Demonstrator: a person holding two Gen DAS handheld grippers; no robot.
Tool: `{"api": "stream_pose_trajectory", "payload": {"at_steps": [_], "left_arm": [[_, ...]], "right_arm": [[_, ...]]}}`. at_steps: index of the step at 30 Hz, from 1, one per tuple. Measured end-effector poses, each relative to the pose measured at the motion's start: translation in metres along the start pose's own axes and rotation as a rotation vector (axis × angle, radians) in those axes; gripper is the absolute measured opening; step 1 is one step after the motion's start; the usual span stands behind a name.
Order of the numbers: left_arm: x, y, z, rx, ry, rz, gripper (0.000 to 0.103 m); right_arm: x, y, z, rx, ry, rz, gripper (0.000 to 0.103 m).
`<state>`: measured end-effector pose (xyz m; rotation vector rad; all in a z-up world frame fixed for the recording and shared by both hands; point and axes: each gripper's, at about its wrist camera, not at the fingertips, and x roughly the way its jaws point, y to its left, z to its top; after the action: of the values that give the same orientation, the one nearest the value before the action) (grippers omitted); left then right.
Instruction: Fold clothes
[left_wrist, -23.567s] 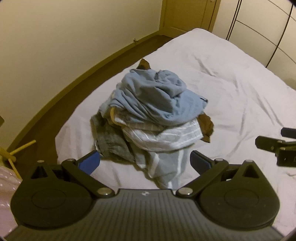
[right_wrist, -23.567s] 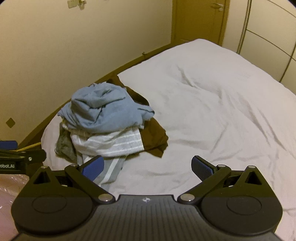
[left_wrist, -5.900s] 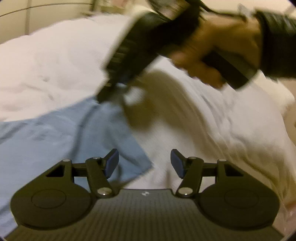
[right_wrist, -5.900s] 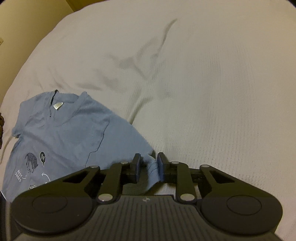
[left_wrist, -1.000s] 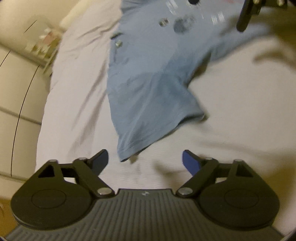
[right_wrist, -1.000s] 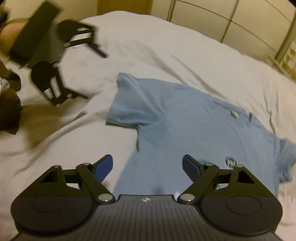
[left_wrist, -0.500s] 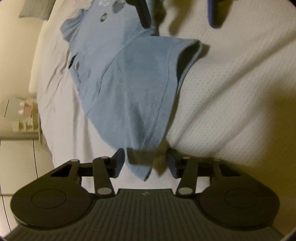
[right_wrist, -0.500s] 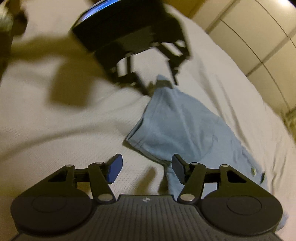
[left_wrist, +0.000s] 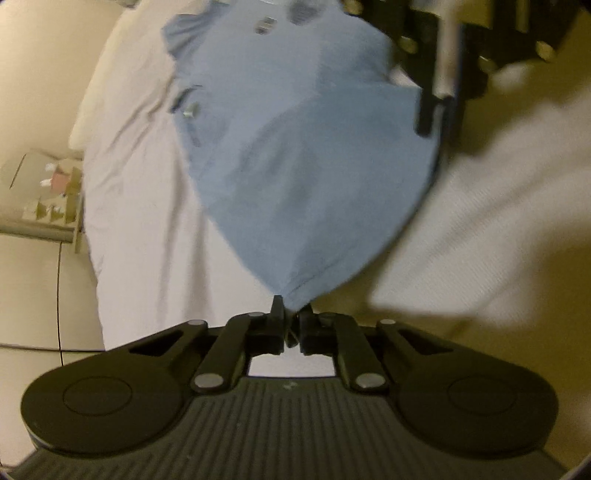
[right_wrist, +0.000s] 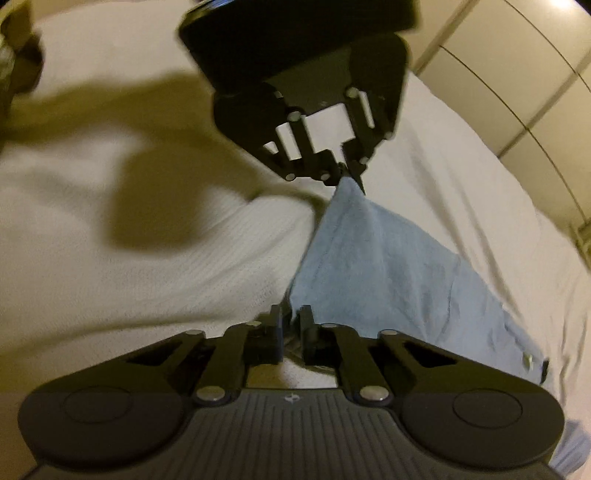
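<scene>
The blue T-shirt (left_wrist: 303, 166) lies on the white bed (left_wrist: 140, 221), its sleeve lifted between the two grippers. The left gripper (left_wrist: 291, 325) has just been closing and its fingers (left_wrist: 276, 314) now pinch the sleeve's hem corner. The right gripper (right_wrist: 291, 328) has likewise just closed on the sleeve's other corner; the left gripper stands at its 12 o'clock. A bedside shelf (left_wrist: 48, 192) sits at 9 o'clock, wardrobe doors (right_wrist: 517, 74) at 2 o'clock.
</scene>
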<state>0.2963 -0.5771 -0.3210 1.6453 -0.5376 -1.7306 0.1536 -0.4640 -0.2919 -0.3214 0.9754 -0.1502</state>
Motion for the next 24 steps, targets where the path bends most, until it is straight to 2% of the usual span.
{"api": "stream_pose_trajectory", "payload": {"at_steps": [5, 12, 17, 19, 20, 21, 22, 23, 24], "left_arm": [[-0.005, 0.032, 0.015, -0.027, -0.021, 0.011, 0.007], [0.012, 0.059, 0.046, -0.047, -0.036, -0.018, 0.007], [0.038, 0.067, 0.064, -0.104, -0.004, -0.02, 0.009], [0.049, 0.074, 0.07, -0.163, 0.009, -0.028, 0.01], [0.052, 0.077, 0.072, -0.188, 0.013, -0.03, 0.011], [0.056, 0.08, 0.074, -0.213, 0.017, -0.032, 0.018], [0.057, 0.081, 0.075, -0.231, 0.026, -0.03, 0.025], [0.058, 0.083, 0.075, -0.249, 0.036, -0.027, 0.036], [0.057, 0.085, 0.074, -0.264, 0.041, -0.024, 0.036]], "right_arm": [[-0.025, -0.047, -0.005, 0.329, -0.052, 0.092, 0.006], [-0.028, -0.103, -0.043, 0.818, -0.06, 0.197, 0.007], [-0.019, -0.127, -0.071, 1.045, -0.035, 0.21, 0.008], [-0.016, -0.136, -0.079, 1.11, -0.028, 0.205, 0.008], [-0.014, -0.14, -0.083, 1.133, -0.025, 0.203, 0.008], [-0.013, -0.142, -0.087, 1.148, -0.02, 0.204, 0.01], [-0.013, -0.143, -0.089, 1.155, -0.012, 0.207, 0.016], [-0.013, -0.143, -0.091, 1.159, 0.0, 0.208, 0.018], [-0.014, -0.143, -0.093, 1.161, 0.013, 0.205, 0.02]]}}
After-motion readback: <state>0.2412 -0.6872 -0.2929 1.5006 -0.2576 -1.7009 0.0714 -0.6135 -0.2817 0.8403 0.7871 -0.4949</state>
